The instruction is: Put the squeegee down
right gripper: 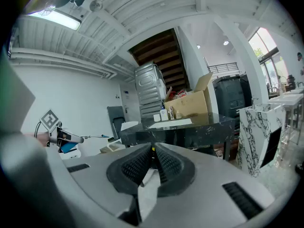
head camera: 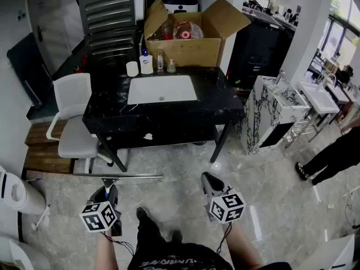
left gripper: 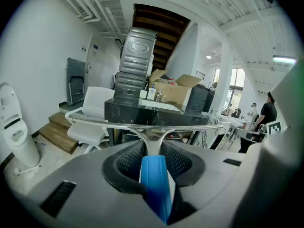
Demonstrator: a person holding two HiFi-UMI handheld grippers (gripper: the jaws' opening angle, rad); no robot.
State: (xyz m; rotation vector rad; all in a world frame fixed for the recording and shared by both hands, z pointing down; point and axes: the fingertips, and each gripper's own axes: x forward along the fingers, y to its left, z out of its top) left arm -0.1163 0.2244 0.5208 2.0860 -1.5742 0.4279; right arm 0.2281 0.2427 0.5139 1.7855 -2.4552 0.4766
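The squeegee has a long metal blade (head camera: 118, 176) and a blue handle (left gripper: 154, 184). My left gripper (head camera: 108, 191) is shut on that handle and holds the squeegee over the floor in front of the black table (head camera: 107, 114), blade level and crosswise. In the left gripper view the blade (left gripper: 142, 122) spans the picture just beyond the jaws. My right gripper (head camera: 212, 181) hangs to the right at about the same height. Its jaws are shut with nothing between them, the tips touching (right gripper: 153, 151). The left gripper with the squeegee (right gripper: 66, 137) also shows at the far left of the right gripper view.
The black table carries a white sink (head camera: 162, 89), small bottles (head camera: 146, 63) and an open cardboard box (head camera: 185, 38). A white chair (head camera: 76, 122) stands at its left, a marbled vanity (head camera: 270, 111) at its right. A person's legs (head camera: 332, 159) are at the right. A white appliance (head camera: 14, 193) is at the left.
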